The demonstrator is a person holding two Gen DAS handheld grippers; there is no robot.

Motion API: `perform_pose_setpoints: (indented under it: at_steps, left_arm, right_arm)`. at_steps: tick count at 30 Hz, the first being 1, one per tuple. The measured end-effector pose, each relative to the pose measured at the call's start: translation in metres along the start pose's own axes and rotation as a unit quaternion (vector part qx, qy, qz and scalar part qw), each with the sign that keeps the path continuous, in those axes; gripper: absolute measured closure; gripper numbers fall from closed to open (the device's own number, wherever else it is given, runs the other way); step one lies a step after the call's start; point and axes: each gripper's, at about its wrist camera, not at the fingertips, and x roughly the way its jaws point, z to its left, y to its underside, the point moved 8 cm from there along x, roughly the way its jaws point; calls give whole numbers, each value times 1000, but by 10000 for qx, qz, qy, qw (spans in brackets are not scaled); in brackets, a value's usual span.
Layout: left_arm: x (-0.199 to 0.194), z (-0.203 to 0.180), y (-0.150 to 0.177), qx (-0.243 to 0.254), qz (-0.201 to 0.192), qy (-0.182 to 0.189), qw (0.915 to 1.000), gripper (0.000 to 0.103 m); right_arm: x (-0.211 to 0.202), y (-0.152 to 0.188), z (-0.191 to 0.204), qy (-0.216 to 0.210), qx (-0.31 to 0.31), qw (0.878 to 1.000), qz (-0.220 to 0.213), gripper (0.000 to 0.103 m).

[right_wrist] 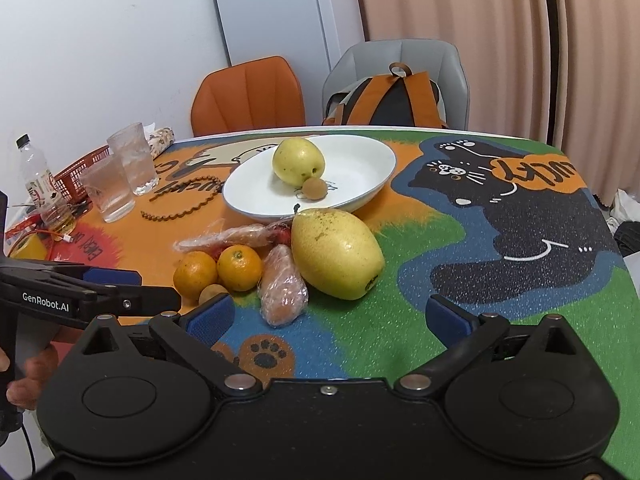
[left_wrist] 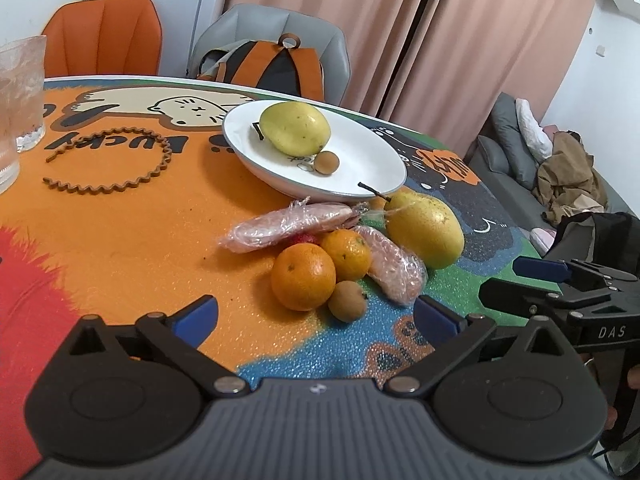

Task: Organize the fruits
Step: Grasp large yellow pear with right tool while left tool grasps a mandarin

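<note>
A white plate (left_wrist: 360,160) (right_wrist: 360,176) holds a yellow pear (left_wrist: 295,128) (right_wrist: 298,161) and a small brown longan (left_wrist: 327,163) (right_wrist: 314,189). In front of it on the mat lie a large yellow pear (left_wrist: 424,230) (right_wrist: 336,254), two oranges (left_wrist: 303,278) (left_wrist: 346,254) (right_wrist: 195,272) (right_wrist: 239,268), a second longan (left_wrist: 347,301) (right_wrist: 212,292) and two plastic-wrapped pieces (left_wrist: 288,222) (left_wrist: 394,268) (right_wrist: 282,288). My left gripper (left_wrist: 316,316) is open and empty, just in front of the oranges. My right gripper (right_wrist: 330,316) is open and empty, in front of the large pear.
A colourful cat mat (right_wrist: 500,216) covers the table. Two glasses (right_wrist: 120,176), a bottle (right_wrist: 38,184) and a red basket (right_wrist: 80,172) stand at the left. A wavy wooden ring (left_wrist: 116,160) lies left of the plate. Two chairs and a backpack (left_wrist: 276,66) stand behind.
</note>
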Motion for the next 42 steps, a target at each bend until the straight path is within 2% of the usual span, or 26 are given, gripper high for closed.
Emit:
perform_pose_setpoints:
  at_steps: [5,10,13,21,28,32,37,42]
  left_arm:
    - [1,7,-8,-123,-243,-320,9991,1]
    - [10,8,-10,-220,-210,-264,9992,4]
    - [14,8,-11,-215,-167,-225,9994,10]
    - [26,14,-11,-314,-52,-224,9992,35]
    - [30,17,-12,-445,-17,-128,9989,47]
    - [29,17,-13,-621,68,78,9980,64]
    - [22,17,-11,-541,10,-27,9985,65]
    - [15,23,-13,-558,-82,-102,9984,65]
  right_arm:
    - [6,-3,-8,-22,93,9999,29,0]
    - [13,-4,-14,-33,187,9998,99,5]
    - [17,-6,-13,-114,183,9997,122,8]
    - [30,-13,-12,-180,158,9996,154,13]
    - [42,-22,-9,-271,80,9995,163,15]
    - [52,-24,-8,-338,47,9992,207,18]
    - [64,-22,-8,-391,79,9988,286,26]
    - [70,-23,-7,-390,66,9987,323,26]
